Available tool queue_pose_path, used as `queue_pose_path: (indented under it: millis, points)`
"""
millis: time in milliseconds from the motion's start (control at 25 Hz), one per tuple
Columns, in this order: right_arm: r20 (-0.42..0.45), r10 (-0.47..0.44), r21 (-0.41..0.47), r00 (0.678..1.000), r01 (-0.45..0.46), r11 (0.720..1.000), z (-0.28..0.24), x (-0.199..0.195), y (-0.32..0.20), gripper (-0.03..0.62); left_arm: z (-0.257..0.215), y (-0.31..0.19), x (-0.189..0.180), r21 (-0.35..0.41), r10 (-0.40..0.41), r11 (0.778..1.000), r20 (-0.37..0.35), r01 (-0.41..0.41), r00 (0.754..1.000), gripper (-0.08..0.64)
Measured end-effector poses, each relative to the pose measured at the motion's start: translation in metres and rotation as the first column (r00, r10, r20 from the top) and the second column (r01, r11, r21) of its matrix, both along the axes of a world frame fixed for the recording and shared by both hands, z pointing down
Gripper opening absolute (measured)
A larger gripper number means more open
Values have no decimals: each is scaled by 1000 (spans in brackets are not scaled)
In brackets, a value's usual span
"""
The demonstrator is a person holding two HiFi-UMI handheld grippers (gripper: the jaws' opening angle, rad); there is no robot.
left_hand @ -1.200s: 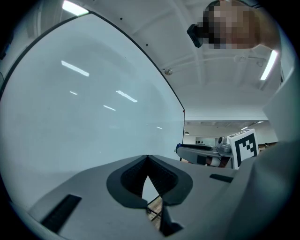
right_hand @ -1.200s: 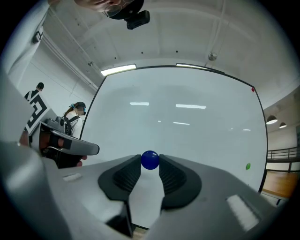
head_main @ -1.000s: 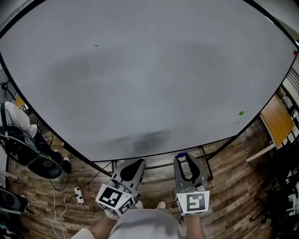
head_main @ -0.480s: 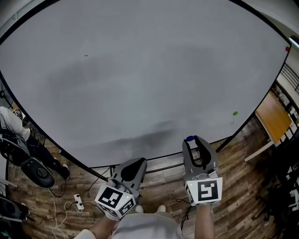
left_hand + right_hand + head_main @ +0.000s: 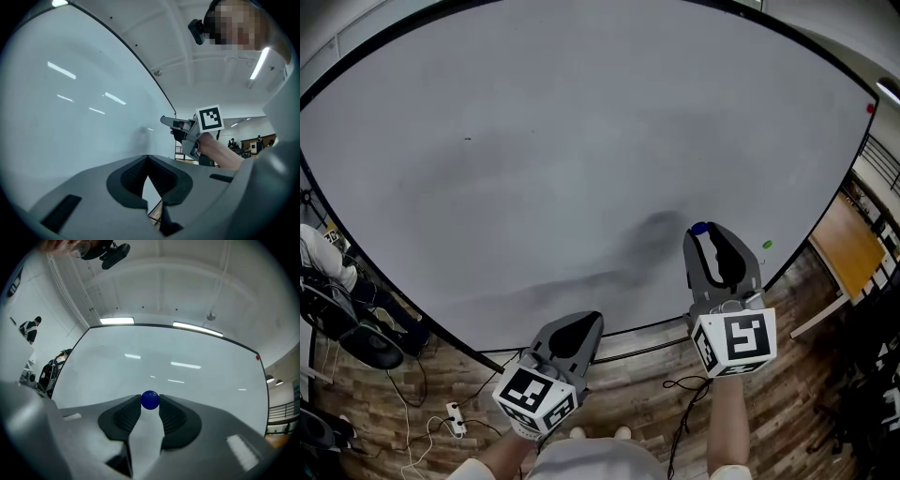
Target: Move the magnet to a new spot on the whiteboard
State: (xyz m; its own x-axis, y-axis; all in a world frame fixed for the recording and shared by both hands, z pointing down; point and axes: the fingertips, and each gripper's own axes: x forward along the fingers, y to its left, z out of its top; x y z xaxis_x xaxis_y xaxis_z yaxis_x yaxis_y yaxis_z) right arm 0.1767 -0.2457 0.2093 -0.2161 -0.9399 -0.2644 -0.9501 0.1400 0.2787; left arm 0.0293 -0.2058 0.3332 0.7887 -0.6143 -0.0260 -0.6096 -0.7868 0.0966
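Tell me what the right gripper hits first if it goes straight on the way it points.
The whiteboard, probably. The right gripper points at its bare surface, and the blue magnet pinched between its jaws would touch first. Nothing else shows in that line; the gap is hard to judge.

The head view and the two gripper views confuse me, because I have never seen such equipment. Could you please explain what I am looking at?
There is no robot here. A person holds two hand tools: the left gripper and the right gripper. The head view comes from a camera on the person's head, looking down at both tools in front of a large whiteboard. Each gripper view comes from a camera riding on that tool. The left gripper's fingers are closed on nothing. The right gripper's fingers pinch a small blue magnet. A green dot sits on the board nearby.
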Motion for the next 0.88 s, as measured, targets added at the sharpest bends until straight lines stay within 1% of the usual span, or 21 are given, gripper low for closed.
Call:
queue_pose_path:
  millis: [280,640,880]
  points:
    - [7,4,19,1000,-4,1000,-32,17,-34,130,-25,-26,16,16,-4,1000,-11,5,1000,6]
    - [-16,28,52,999,-27,998,-69,30,-54,130,-53,-46,35,62,13,998,-19,-12,1000,6]
    - [-47,50,39,998,-48,998,-80,36,-66,130,-60,-53,37,70,15,997,-19,-13,1000,6]
